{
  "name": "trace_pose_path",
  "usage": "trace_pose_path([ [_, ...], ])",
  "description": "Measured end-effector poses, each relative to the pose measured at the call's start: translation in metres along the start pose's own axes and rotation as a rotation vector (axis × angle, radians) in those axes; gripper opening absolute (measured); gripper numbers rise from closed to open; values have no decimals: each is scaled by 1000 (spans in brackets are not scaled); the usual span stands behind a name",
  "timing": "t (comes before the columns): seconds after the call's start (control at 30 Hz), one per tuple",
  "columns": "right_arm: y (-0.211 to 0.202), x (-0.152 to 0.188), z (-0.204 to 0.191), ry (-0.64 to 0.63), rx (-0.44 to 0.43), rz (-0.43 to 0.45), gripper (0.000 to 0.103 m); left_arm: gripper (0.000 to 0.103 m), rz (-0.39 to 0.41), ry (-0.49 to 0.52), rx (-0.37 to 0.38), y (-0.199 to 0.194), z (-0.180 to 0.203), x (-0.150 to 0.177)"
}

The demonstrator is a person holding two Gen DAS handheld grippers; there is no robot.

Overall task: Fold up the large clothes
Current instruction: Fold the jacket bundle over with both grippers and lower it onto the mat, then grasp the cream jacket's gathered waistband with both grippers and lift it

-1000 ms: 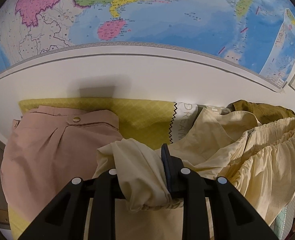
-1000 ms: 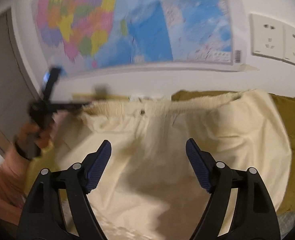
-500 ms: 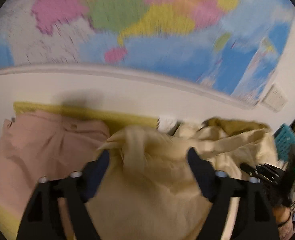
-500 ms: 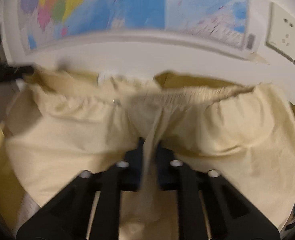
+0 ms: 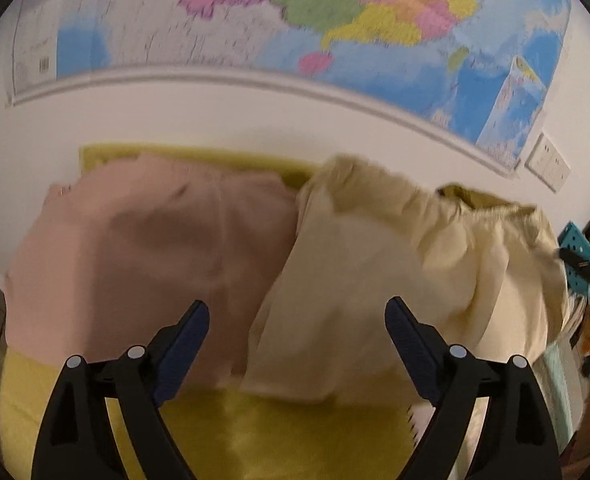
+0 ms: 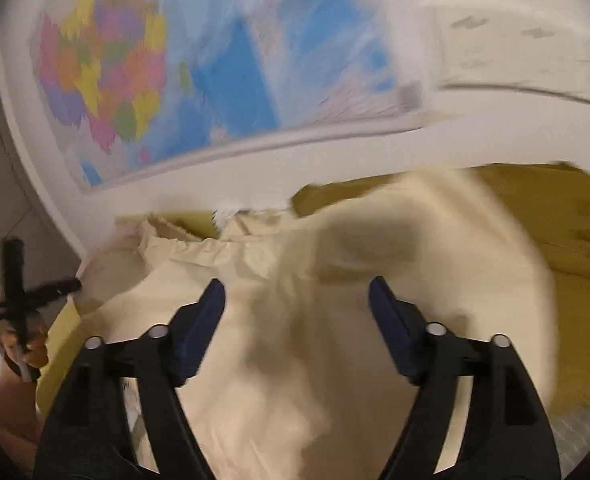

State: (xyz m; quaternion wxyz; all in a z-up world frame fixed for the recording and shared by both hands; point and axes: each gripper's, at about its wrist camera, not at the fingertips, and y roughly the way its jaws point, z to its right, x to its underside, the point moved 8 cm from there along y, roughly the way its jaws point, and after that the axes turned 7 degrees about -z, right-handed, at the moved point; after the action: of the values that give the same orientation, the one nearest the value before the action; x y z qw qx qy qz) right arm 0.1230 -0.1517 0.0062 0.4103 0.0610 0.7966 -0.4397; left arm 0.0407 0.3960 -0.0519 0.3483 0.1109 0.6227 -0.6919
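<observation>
A cream garment (image 5: pixel 395 264) with an elastic waistband lies bunched on the yellow-green bed cover (image 5: pixel 255 432), partly over a folded pink garment (image 5: pixel 143 256). My left gripper (image 5: pixel 297 340) is open and empty above the edge where cream meets pink. In the right wrist view the cream garment (image 6: pixel 335 320) fills the middle, and my right gripper (image 6: pixel 297 320) is open and empty above it. The left gripper (image 6: pixel 27 300) shows at the far left of that view.
An olive garment (image 6: pixel 567 232) lies behind and right of the cream one. A wall map (image 5: pixel 335 20) hangs on the white wall behind the bed, with wall sockets (image 5: pixel 547 164) to its right. A teal object (image 5: pixel 579 256) stands at the right edge.
My left gripper let go of the cream garment and opened. My right gripper closed on the waistband half a second ago and is open again now. The garment has dropped onto the bed.
</observation>
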Motion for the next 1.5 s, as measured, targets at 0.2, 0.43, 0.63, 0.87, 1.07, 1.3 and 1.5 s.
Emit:
trace_pose_path([
  [0.2, -35, 82, 92, 314, 47, -69, 94, 96, -42, 39, 156, 17, 19, 24],
  [0.43, 11, 115, 96, 391, -43, -142, 96, 96, -64, 84, 165, 38, 49, 29],
  [0.63, 15, 101, 72, 392, -206, -131, 21, 28, -55, 15, 171, 34, 69, 32],
  [0.87, -95, 96, 16, 266, -337, -38, 18, 23, 25, 85, 356, -52, 88, 68],
  [1.07, -85, 184, 76, 421, -108, -273, 50, 62, -147, 125, 213, -35, 61, 133],
  [1.3, -114, 155, 84, 376, 95, -158, 81, 83, 121, 181, 152, -106, 63, 75],
  [1.5, -124, 126, 64, 250, 156, -47, 82, 84, 31, 346, 124, -56, 129, 52],
])
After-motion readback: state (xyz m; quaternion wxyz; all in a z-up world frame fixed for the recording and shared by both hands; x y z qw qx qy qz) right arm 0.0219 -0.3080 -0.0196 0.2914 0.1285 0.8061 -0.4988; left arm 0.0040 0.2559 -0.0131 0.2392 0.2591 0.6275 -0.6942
